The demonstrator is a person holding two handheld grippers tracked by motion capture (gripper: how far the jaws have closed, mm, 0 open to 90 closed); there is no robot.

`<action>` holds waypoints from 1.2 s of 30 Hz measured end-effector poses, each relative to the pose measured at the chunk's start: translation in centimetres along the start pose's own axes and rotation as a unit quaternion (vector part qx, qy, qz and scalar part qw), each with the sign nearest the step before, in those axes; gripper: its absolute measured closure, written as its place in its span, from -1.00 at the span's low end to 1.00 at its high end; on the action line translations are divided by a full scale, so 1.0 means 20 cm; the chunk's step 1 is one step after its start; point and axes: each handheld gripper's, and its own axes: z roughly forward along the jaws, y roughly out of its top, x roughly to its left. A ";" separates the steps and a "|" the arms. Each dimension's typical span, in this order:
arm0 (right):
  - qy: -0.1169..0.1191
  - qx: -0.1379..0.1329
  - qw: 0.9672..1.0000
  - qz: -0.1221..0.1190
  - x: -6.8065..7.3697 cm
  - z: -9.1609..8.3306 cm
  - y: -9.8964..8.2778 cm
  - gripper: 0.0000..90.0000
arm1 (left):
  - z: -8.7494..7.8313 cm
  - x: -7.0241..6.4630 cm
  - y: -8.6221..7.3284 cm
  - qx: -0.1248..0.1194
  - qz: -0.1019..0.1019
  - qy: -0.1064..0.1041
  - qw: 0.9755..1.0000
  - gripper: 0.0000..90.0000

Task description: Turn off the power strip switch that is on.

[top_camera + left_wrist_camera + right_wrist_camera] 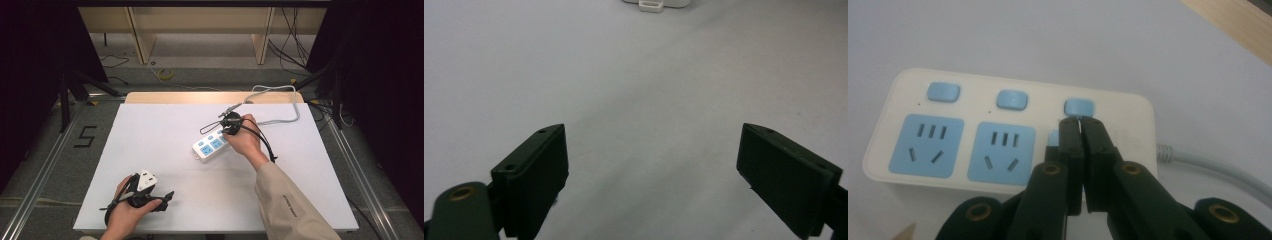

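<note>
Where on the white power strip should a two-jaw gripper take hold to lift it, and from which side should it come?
Probably across the power strip's narrow width, coming straight down from above. It lies flat on the white table, so only its long side edges offer parallel faces to pinch. Grip over the sockets, away from the end where the grey cord leaves. The right gripper sits shut over the third blue switch.

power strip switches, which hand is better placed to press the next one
Right. The right gripper, jaws shut, sits over the power strip with its tips at the blue switch nearest the cord. The left gripper, jaws open, rests over bare table near the front edge, well apart from the strip.
</note>
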 end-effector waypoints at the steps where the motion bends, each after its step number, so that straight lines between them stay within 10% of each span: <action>1: 0.000 -0.002 1.000 -0.002 0.00 -0.01 -0.01 0.96 | 0.00 0.00 0.00 0.000 0.000 0.000 1.000 -0.71; 36: 0.022 -0.020 0.998 0.047 -0.01 -0.25 -0.36 0.44 | 0.00 0.00 -0.01 0.003 -0.003 0.002 1.000 -0.71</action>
